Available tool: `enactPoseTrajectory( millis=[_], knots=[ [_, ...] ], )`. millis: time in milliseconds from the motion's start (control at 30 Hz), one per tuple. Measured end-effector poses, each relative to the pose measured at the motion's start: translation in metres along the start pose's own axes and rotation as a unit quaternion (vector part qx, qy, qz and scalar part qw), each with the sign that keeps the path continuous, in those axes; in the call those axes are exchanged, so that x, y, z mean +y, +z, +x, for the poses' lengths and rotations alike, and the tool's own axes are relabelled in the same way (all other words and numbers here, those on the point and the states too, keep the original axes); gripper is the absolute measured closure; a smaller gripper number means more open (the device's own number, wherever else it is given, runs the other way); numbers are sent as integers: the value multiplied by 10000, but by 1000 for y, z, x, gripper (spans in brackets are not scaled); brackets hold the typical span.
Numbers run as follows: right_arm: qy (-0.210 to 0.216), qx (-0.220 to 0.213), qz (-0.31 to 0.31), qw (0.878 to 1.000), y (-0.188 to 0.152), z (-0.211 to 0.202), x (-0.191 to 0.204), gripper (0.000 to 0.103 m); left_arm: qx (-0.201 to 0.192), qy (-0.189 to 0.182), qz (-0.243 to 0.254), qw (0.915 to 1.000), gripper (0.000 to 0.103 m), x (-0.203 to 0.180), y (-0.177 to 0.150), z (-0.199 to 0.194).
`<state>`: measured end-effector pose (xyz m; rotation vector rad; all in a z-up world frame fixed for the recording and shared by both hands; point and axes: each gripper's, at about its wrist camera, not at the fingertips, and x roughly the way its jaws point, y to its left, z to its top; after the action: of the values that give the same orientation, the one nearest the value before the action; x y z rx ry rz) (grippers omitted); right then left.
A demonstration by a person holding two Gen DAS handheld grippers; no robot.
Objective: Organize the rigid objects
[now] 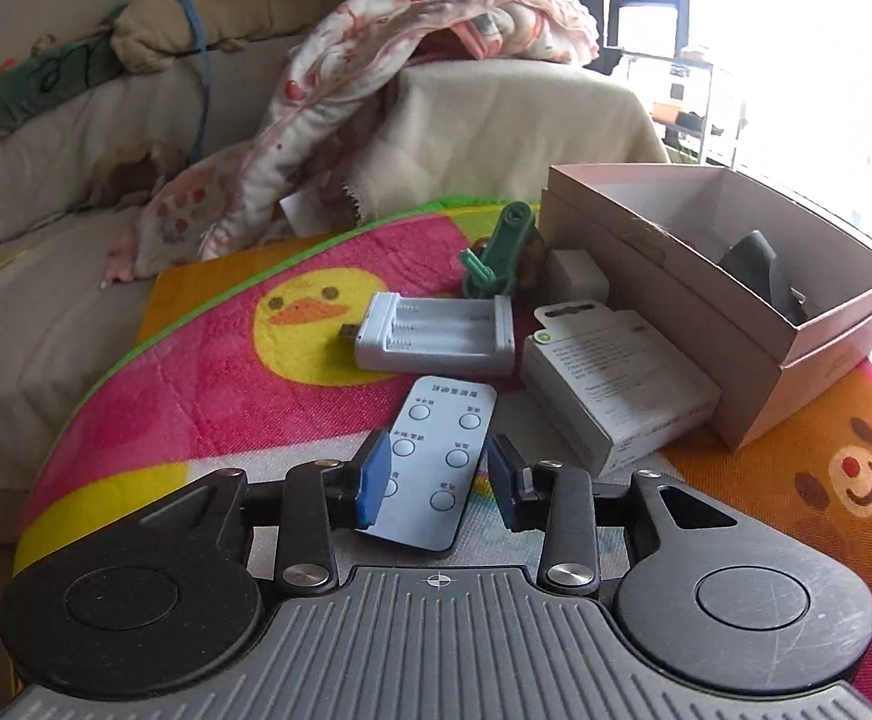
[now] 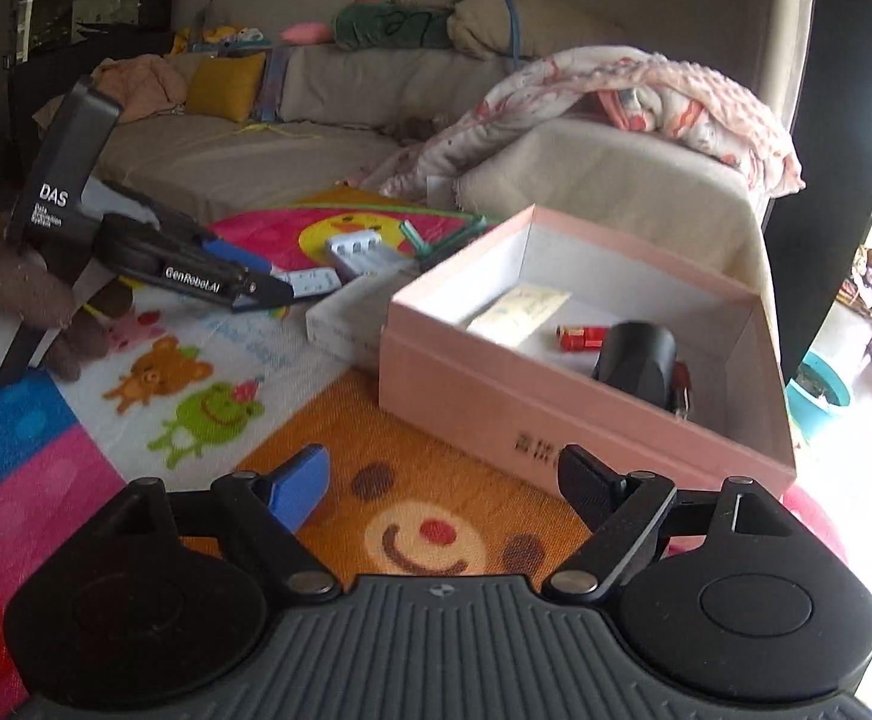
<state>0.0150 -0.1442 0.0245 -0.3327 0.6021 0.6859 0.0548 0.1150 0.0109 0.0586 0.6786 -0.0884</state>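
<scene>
Pale blue remote (image 1: 436,462) flat on play mat (image 1: 213,396), between pads of left gripper (image 1: 439,480); jaws partly open, gap on right side, no grip yet. Right gripper (image 2: 445,483) wide, empty, near pink box (image 2: 556,414). Step: picking remote. Next: close, lift, carry to box.

My left gripper (image 1: 436,480) has a black body with ribbed grey top, round black caps, silver pivot screws and blue finger pads (image 1: 375,474). My right gripper (image 2: 445,489) matches. White "DAS" and "GenRobot.AI" lettering marks the left one's side.
</scene>
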Motion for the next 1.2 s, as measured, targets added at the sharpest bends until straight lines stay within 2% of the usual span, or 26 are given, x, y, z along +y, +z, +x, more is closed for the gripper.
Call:
enactPoseTrajectory(
  millis=[133,300,367,467,633,700,733,800,867,933,1033,1100,1133,1200],
  knots=[
    [99,321,390,9987,-16,13,-4,19,60,-116,97,9999,50,-3,3,4],
    [176,329,581,9976,-22,15,-7,18,149,-240,153,9995,40,-4,8,8],
    [181,326,569,9977,-23,16,-6,18,156,-222,99,9996,40,-2,10,8],
    [188,328,577,9976,-24,16,-6,18,206,77,-42,9997,44,5,13,14],
    [161,368,488,9980,-17,15,-4,18,194,-86,-279,9994,44,17,11,18],
    [108,150,314,9993,-1,6,-2,18,113,-132,-235,9996,48,17,7,15],
    [79,-25,222,9997,12,0,-2,18,35,-106,-251,9996,54,16,4,13],
    [-6,-355,118,9993,46,-9,-2,18,-109,-79,-347,9993,58,17,-3,8],
    [-111,-406,133,9990,85,-5,-4,18,-170,-122,-444,9988,60,19,-5,5],
    [-4,-232,364,9991,128,14,-10,18,-228,-194,-630,9976,60,24,-7,3],
    [163,365,802,9960,183,70,-16,18,-307,-203,-827,9959,60,30,-8,1],
    [66,794,955,9922,207,111,-16,20,-355,-225,-880,9952,60,31,-8,0],
    [-102,1066,1097,9882,216,135,-16,22,-372,-228,-880,9952,60,32,-8,0],
    [-261,1461,1258,9809,224,174,-13,39,-404,-245,-864,9951,60,31,-9,-2]
  ],
)
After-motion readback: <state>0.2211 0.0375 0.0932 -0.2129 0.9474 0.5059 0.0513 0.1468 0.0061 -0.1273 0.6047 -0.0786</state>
